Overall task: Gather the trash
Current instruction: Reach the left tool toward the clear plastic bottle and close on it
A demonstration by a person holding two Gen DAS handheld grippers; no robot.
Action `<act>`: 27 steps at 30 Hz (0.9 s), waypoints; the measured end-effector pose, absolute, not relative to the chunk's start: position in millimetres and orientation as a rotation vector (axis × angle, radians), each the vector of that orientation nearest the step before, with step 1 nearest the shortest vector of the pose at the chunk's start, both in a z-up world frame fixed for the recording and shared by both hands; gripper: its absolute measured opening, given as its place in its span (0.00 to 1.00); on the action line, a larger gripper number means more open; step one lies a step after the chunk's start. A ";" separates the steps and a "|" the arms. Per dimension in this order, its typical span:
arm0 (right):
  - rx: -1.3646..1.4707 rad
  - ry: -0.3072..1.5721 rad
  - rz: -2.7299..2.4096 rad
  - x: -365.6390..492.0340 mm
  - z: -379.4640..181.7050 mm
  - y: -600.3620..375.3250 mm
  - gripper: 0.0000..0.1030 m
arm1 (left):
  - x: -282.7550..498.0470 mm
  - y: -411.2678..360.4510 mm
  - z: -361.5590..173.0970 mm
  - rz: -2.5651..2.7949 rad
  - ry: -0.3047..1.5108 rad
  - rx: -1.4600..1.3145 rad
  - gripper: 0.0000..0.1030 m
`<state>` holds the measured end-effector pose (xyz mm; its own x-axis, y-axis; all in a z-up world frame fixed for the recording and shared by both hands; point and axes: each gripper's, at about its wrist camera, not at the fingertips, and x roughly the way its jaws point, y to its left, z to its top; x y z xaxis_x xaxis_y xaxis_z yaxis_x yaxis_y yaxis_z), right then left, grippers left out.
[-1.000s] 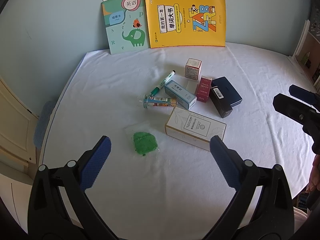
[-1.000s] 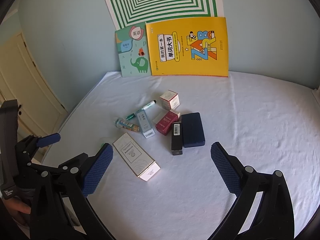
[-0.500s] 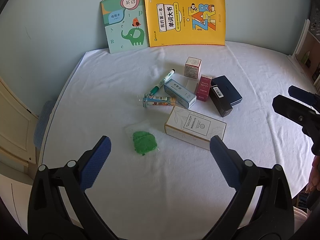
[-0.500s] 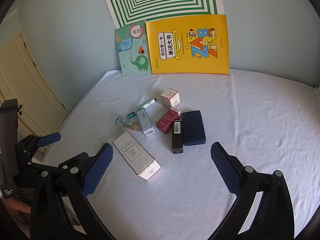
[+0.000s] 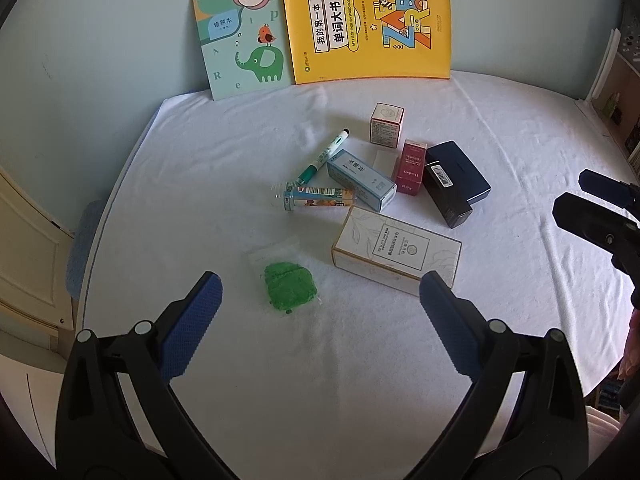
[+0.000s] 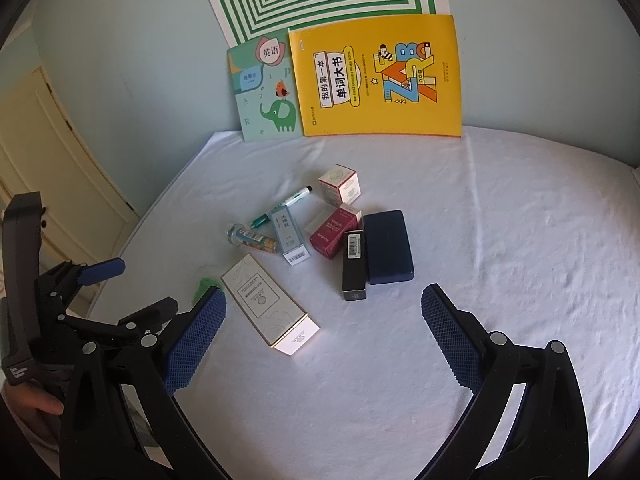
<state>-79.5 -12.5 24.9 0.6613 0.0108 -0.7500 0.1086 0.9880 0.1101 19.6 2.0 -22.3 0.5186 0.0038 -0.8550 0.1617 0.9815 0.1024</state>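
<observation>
Several items lie clustered mid-table on a white cloth. A clear bag of green stuff (image 5: pixel 289 285) lies nearest my left gripper (image 5: pixel 320 312), which is open and empty just short of it. Beside it lie a long white box (image 5: pixel 396 249), a clear tube (image 5: pixel 318 197), a green marker (image 5: pixel 323 157), a pale blue box (image 5: pixel 361 179), a red box (image 5: pixel 412 166), a small white box (image 5: pixel 386 124), a black box (image 5: pixel 446 194) and a navy case (image 5: pixel 460 172). My right gripper (image 6: pixel 323 324) is open and empty, short of the white box (image 6: pixel 269 303) and black box (image 6: pixel 354 265).
Two books, a green one (image 5: pixel 244 36) and a yellow one (image 5: pixel 370 26), lean on the blue wall at the back. A cream door (image 6: pixel 52 184) stands left. The table edge curves around at the left and front. Shelves (image 5: pixel 624 92) stand right.
Both grippers have eased slightly forward toward the items, which sit a little lower in the views. Nothing on the table has moved.
</observation>
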 end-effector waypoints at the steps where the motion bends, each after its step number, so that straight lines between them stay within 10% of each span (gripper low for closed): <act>1: 0.152 0.852 -0.055 -77.7 23.8 -14.4 0.94 | 22.9 2.7 -24.0 -0.100 1.029 0.181 0.94; 27: 0.122 1.044 -0.131 -0.7 -33.0 -82.2 0.94 | 147.2 24.3 -94.4 -0.154 1.172 0.355 0.94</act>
